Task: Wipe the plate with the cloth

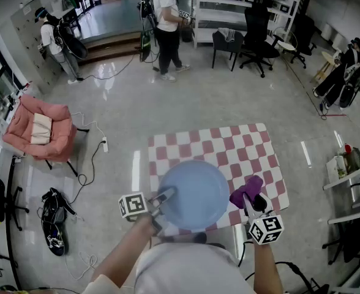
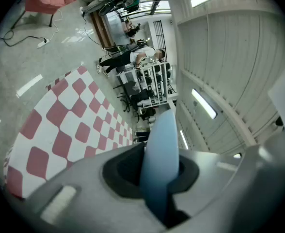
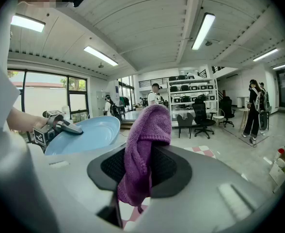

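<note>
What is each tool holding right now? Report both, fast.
Left tool: closed on the blue plate, at its rim.
Right tool: closed on the purple cloth.

The left gripper (image 1: pixel 163 196) is clamped on the plate (image 1: pixel 199 188) at its left rim, forearm angling up from below. The right gripper (image 1: pixel 250 202) hovers off the plate's right edge, jaws pinching the cloth (image 1: pixel 246 187).

Ahead: table (image 1: pixel 229 143), plate (image 1: pixel 194 193) over its near half. At plate's left rim, left gripper (image 1: pixel 166 195) clamped on it. Just right of plate, cloth (image 1: pixel 245 190) in right gripper (image 1: pixel 251 202). Far left, armchair (image 1: pixel 39 130).
</note>
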{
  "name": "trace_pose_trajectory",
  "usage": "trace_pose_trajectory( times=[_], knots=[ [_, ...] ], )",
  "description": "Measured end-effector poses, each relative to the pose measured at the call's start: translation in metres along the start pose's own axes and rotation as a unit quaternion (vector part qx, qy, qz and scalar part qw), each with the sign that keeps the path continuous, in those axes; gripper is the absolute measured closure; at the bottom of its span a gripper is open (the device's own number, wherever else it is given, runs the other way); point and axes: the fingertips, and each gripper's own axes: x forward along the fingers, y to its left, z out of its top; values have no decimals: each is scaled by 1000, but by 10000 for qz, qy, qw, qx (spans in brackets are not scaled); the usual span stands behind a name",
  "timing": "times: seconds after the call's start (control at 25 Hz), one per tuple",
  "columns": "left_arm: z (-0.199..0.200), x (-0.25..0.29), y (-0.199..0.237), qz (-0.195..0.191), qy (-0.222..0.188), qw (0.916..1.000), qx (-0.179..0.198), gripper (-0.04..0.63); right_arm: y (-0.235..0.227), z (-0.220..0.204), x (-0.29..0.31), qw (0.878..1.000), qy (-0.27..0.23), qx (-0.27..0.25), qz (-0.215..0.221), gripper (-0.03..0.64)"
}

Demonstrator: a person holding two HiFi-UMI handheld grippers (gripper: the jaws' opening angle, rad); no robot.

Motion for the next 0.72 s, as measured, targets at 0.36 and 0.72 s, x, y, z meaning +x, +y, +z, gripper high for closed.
trace_pose_trajectory(
  times=[0.36,0.72],
  knots=[
    [-6,-7,-3,-39,21,10000,-31,543,8,-1,-7,10000,10,-2,0,502],
    [-13,-12,3,65,4,10000,14,543,12,-3,-9,9998,96,-23,167,500]
  ],
)
